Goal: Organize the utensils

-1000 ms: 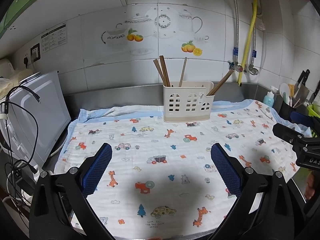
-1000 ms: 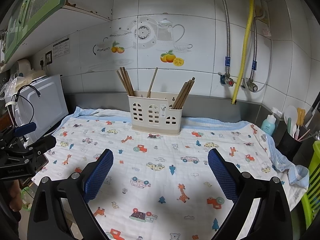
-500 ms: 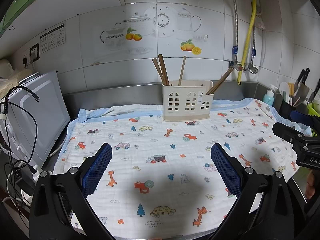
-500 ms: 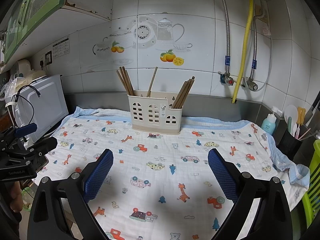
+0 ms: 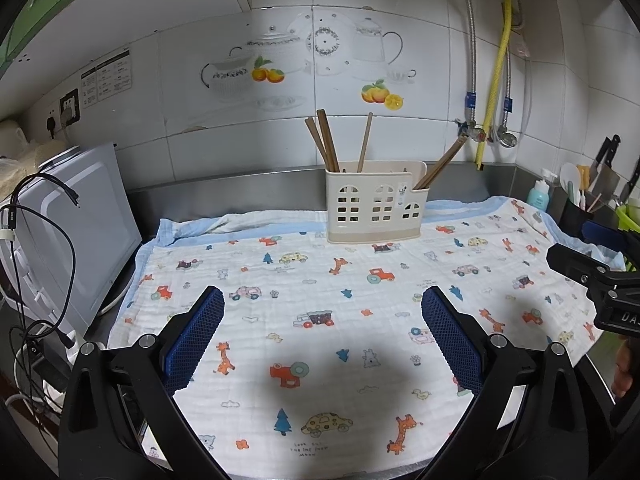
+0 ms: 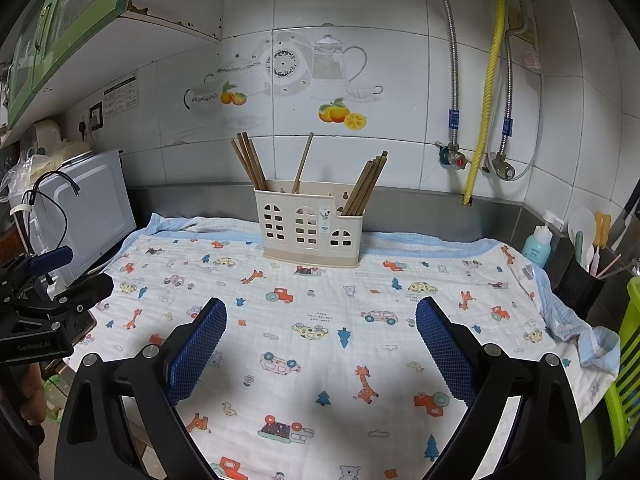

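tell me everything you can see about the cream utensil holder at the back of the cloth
The utensil holder is cream plastic, shaped like a little house with arched window cut-outs and a darker beige base. It stands upright at the far edge of the printed cloth, near the steel backsplash. Its right section is lower. Brown chopsticks lean in it: a bunch left, one in the middle, a bunch right. Neither pair of tongs touches it.

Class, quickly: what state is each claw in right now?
Left claw: open, holding nothing.
Right claw: open, holding nothing.
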`<action>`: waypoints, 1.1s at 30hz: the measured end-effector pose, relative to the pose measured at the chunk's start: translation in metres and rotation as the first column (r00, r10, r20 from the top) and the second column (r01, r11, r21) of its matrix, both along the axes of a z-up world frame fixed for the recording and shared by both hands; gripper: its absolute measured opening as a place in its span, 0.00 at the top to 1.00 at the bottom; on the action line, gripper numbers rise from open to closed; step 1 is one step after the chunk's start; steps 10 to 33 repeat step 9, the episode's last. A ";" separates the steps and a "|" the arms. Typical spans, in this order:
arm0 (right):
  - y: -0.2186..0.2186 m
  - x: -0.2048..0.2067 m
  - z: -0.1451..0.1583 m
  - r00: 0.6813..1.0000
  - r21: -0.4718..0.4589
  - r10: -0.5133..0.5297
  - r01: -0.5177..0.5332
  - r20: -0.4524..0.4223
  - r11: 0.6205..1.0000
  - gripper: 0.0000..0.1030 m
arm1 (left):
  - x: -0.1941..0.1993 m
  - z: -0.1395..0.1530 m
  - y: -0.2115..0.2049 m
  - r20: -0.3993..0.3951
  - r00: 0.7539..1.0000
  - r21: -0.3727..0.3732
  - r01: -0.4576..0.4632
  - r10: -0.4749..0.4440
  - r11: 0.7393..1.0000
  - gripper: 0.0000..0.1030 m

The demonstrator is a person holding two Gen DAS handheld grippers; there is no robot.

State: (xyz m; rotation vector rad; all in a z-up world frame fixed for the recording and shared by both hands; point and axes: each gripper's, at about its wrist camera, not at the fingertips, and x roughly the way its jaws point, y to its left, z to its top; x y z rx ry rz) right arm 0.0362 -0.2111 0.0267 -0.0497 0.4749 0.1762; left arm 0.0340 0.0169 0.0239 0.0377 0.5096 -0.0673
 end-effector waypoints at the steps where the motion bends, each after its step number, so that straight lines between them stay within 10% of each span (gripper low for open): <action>1: 0.000 0.000 -0.001 1.000 0.002 0.000 0.000 -0.001 1.000 0.10 | 0.001 0.000 0.000 -0.002 1.000 0.000 0.003 -0.003 1.000 0.05; 33: 0.000 -0.001 -0.003 1.000 0.003 0.002 -0.002 -0.001 1.000 0.10 | 0.001 -0.001 0.002 -0.005 1.000 0.001 0.016 -0.016 1.000 0.05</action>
